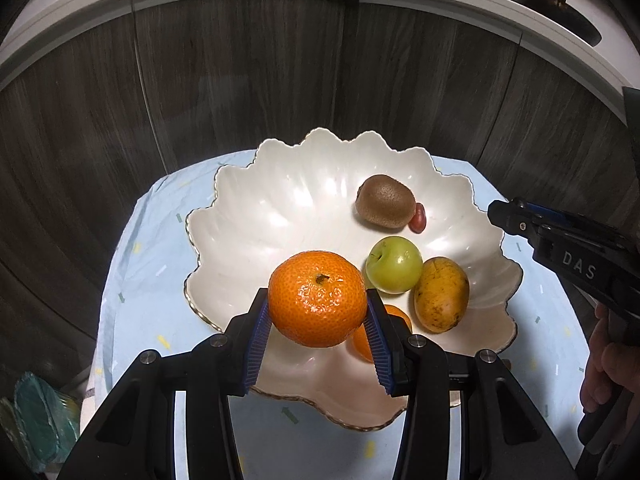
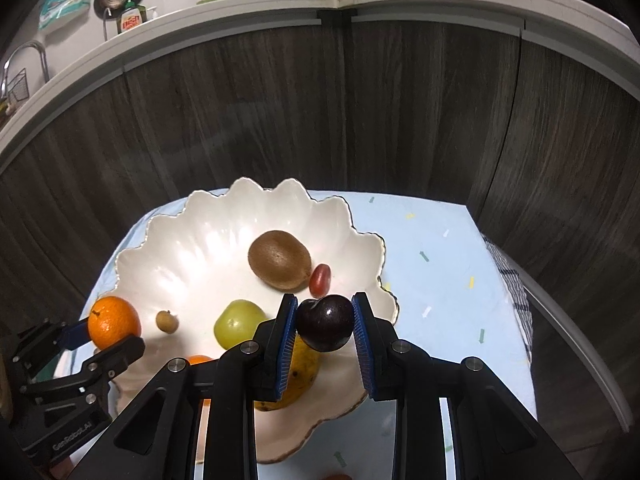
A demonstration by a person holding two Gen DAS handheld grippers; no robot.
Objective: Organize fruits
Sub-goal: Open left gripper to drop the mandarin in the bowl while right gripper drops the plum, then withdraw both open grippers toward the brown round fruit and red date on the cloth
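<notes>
Left gripper [image 1: 318, 320] clamps mandarin [image 1: 317, 298], right gripper [image 2: 325, 330] cherry [image 2: 325, 328]; lower into bowl [image 1: 240, 208] (2 free spots), then release.

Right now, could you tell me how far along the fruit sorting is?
Done: kiwi, green apple, mango and small red fruit lie in the white bowl. In hand: left gripper holds an orange, right gripper a dark plum, both over the bowl. Left: releasing them.

A small table under a pale blue patterned cloth [image 1: 152, 264] bears a scalloped white bowl [image 1: 240, 216].
</notes>
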